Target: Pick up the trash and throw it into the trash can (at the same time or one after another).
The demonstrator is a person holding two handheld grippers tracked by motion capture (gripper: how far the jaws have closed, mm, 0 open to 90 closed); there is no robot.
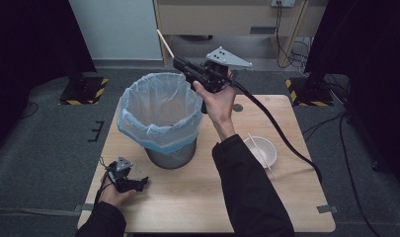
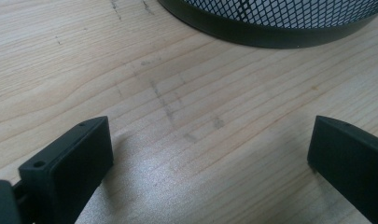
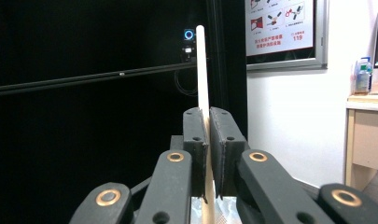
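While the person's right hand (image 1: pixel 218 106) is raised above the far half of the light wooden desk (image 1: pixel 197 197), the right tool (image 1: pixel 179 63) is gripping a thin pale wooden chopstick (image 1: pixel 165 43) between its closed jaws. In the high view, that stick is jutting out past the jaw tips toward the upper left, over the floor beyond the far rim of the round black mesh wastebasket lined with a pale blue plastic bag (image 1: pixel 159 118). In the right gripper view, the right tool (image 3: pixel 208 140) is pressing its two black pads together on the chopstick (image 3: pixel 201 65), which is standing upright between them and reaching well above them.

The wastebasket is sitting on the left half of the desk. A small white round bowl (image 1: pixel 260 150) is lying to the right of the person's sleeve, with a second thin wooden chopstick (image 1: pixel 260 154) resting across it at a slant.

The left tool (image 1: pixel 140 182) is resting low near the front left corner of the desk, just in front of the wastebasket. In the left gripper view, the left tool (image 2: pixel 210 149) is holding its jaws wide apart over bare wood with nothing between them, and the dark base of the wastebasket (image 2: pixel 270 28) is showing close ahead.
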